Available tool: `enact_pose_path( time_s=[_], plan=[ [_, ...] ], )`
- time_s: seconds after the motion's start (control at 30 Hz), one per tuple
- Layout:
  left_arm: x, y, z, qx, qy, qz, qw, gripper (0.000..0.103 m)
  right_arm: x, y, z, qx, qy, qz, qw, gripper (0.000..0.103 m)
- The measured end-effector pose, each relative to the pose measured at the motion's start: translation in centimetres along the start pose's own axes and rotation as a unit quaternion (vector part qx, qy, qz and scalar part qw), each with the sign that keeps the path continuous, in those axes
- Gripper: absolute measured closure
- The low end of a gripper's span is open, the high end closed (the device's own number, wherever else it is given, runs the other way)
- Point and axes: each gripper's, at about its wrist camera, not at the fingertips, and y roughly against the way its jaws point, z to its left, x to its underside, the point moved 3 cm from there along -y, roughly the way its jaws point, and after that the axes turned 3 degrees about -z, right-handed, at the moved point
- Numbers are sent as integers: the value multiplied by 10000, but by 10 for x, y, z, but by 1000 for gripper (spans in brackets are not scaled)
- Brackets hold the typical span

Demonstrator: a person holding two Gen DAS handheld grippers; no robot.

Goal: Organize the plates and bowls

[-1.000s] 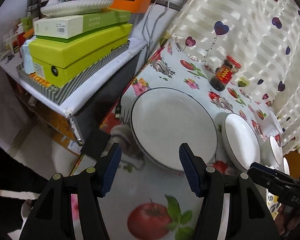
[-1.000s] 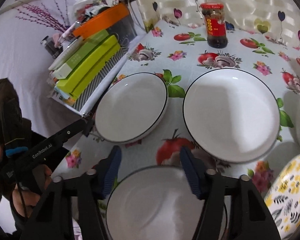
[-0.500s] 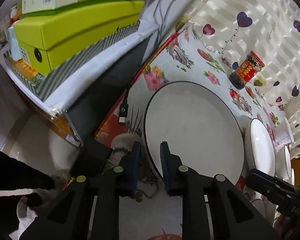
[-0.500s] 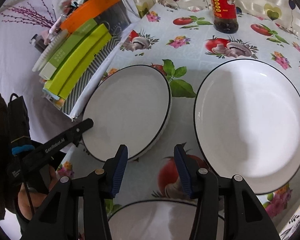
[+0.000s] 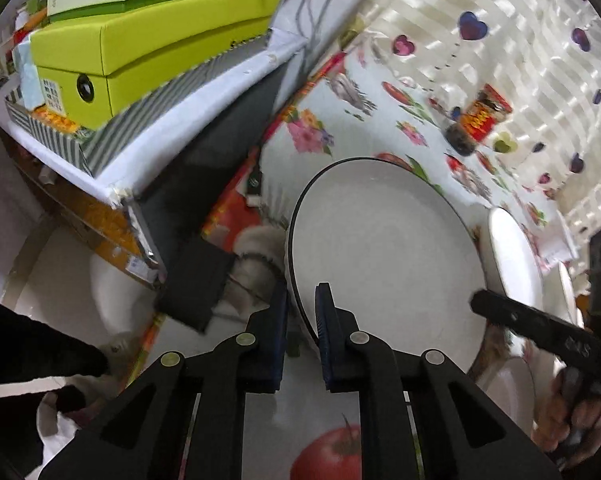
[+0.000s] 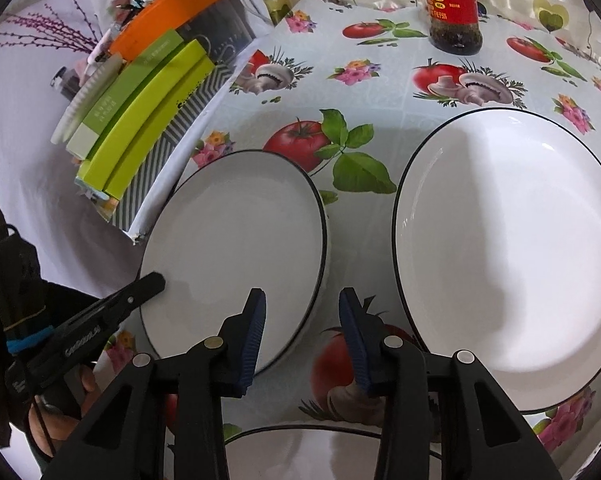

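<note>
A white plate with a black rim [image 5: 384, 248] lies at the table's left edge; it also shows in the right wrist view [image 6: 232, 248]. My left gripper [image 5: 302, 320] is shut on its near left rim and holds that side tilted up. My right gripper [image 6: 302, 336] is open, its jaws straddling the plate's near right rim. A larger white plate [image 6: 512, 256] lies to the right. A third white plate [image 6: 328, 456] sits under my right gripper.
A dark sauce jar with a red label [image 6: 452, 8] stands at the back of the table. Green boxes [image 5: 148, 48] are stacked on a shelf left of the table. More white dishes [image 5: 512, 256] lie further right. A curtain [image 5: 500, 20] hangs behind.
My left gripper has closed from wide open onto the plate's rim and tilted it up. My right gripper has moved forward from the near plate to the same plate's other rim.
</note>
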Motion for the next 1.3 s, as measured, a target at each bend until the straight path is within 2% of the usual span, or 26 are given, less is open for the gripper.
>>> enact_pose_path(
  time_s=[0.07,0.2,0.47,0.53,0.67,1.3],
  plan=[
    [4,2,-4,-35,-95,17,9999,89,1,0,0,33,13,37,10000,73],
    [6,3,-7,-105,-179,14,9998,88,3,0,-3,10,-18,90,10000,73],
    [6,3,-6,-129,-82,30,9999,88,7,-2,1,84,86,199,9997,73],
    [6,3,-6,-119,-54,14,9999,88,8,-4,0,88,77,205,9997,75],
    [6,3,-5,-76,22,29,10000,88,7,-5,-5,162,43,195,9997,87],
    [3,7,-9,-15,44,-103,9999,88,5,-7,-4,304,239,103,9992,89]
  ],
)
